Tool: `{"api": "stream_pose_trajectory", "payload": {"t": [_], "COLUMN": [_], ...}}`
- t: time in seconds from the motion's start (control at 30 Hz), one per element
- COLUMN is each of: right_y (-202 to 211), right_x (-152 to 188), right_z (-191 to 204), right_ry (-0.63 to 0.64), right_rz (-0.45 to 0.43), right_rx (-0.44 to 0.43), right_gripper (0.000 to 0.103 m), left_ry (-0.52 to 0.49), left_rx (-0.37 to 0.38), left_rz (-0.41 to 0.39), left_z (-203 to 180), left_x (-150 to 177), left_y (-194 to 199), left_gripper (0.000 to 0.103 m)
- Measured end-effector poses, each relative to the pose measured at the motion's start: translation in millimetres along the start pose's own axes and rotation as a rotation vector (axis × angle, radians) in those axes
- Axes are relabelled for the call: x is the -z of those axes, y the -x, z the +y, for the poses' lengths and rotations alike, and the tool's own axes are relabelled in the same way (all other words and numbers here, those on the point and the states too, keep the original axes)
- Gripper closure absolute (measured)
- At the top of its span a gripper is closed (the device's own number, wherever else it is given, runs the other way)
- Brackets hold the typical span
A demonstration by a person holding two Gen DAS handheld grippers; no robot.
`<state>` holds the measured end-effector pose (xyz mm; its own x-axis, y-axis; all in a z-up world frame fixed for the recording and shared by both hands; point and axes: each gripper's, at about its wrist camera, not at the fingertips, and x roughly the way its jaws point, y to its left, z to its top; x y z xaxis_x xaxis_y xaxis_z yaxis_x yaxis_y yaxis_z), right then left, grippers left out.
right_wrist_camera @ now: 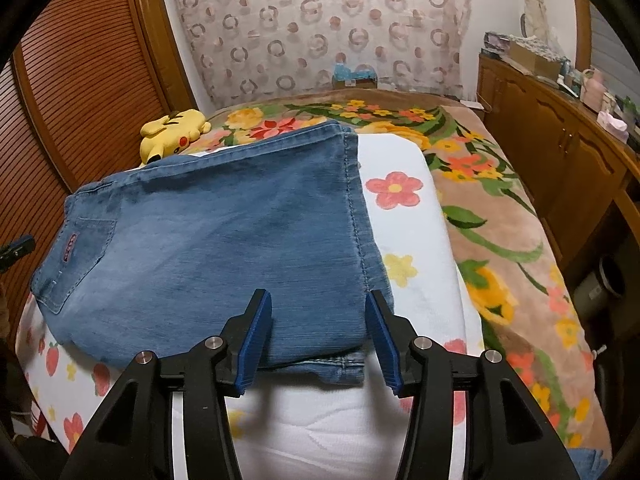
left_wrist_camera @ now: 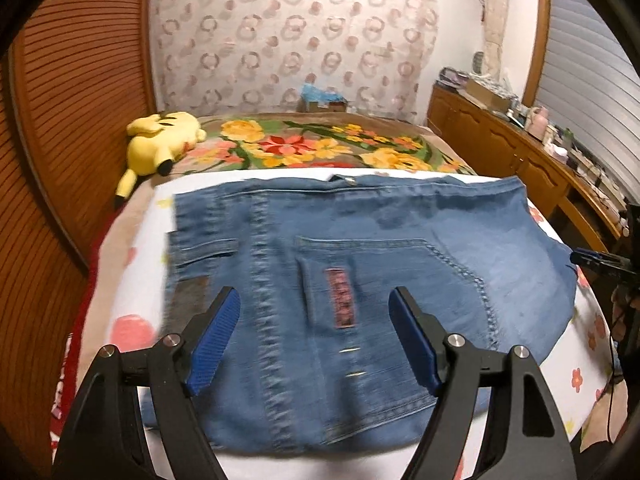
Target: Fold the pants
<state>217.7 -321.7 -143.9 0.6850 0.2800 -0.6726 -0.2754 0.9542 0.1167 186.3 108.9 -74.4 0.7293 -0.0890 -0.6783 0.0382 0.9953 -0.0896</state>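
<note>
Slatted wooden closet doors [left_wrist_camera: 60,120] at nine o'clock, circle-patterned curtain [left_wrist_camera: 288,32] at twelve; plush floral blanket [right_wrist_camera: 500,208] over bed; folded faded-denim pants [left_wrist_camera: 360,240] centre on white flowered towel [right_wrist_camera: 404,208]; left gripper [left_wrist_camera: 316,340] spread wide, empty; right gripper [right_wrist_camera: 318,340] half-open, empty, above pants' edge.

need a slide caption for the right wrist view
Right gripper open over the near edge of folded jeans on a flowered white towel.
</note>
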Motion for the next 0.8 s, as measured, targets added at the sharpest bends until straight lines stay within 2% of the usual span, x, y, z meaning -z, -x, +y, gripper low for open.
{"api": "stream_pose_trajectory", "payload": {"t": [0.4,0.7,0.73,0.77,0.8], "right_y": [-4,-1,0,0,1], "right_x": [-1,6,6,5,4], "right_z": [-8,-11,-10,-8,-6], "right_ry": [-0.024,-0.022,-0.018,-0.007,0.008], "right_rz": [0.028,0.049,0.049,0.053,0.053], "right_rx": [0.039,0.019,0.022,0.016,0.010], "right_gripper": [0.052,0.052,0.053,0.063,0.069], "left_ry": [-0.074,-0.102,-0.105,-0.107,-0.109], "left_rx": [0.094,0.114,0.115,0.116,0.116], "left_rz": [0.042,0.064,0.066,0.068,0.072], "left_z": [-52,-70,-71,-71,-72], "left_x": [1,4,4,4,5], "left_y": [-23,-30,-30,-31,-31], "left_gripper": [0.025,0.025,0.025,0.025,0.025]}}
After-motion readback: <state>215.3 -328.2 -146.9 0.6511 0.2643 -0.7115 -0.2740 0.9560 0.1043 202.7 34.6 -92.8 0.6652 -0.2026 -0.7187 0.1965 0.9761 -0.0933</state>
